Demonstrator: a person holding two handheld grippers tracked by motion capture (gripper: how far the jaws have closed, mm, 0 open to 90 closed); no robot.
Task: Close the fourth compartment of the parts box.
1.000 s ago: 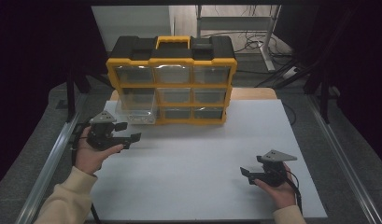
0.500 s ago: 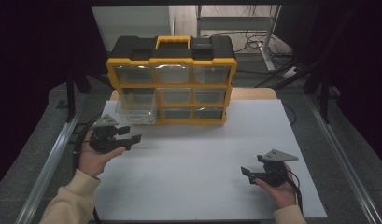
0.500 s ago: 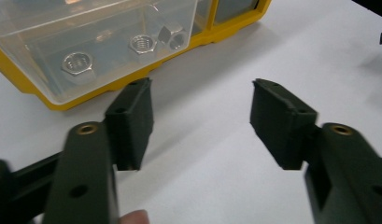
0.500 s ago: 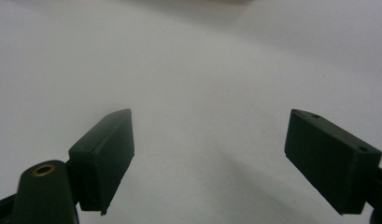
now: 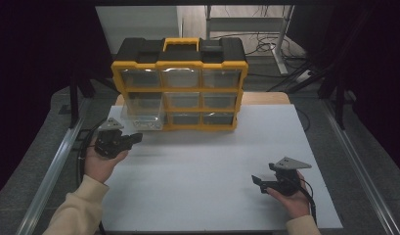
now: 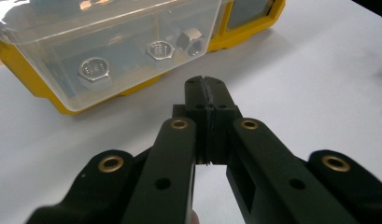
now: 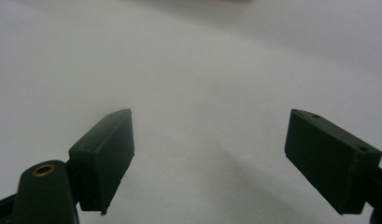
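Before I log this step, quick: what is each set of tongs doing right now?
Left tongs: closed, just shut on nothing, near the pulled-out clear drawer of nuts.
Right tongs: open, empty, over the white tabletop.

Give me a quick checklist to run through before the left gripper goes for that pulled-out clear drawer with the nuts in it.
1. Left gripper free of any load: ok, jaws have just closed on nothing.
2. Left jaws open enough to take a nut or the drawer wall: not ok, they are shut.
3. Clear drawer pulled out of the yellow organizer: ok, it juts out at the lower left.
4. Nuts reachable: ok, three lie on the drawer floor.
5. Right gripper out of the way: ok, open, far off over the white table.
6. Path from left gripper to drawer: ok, bare table between them.
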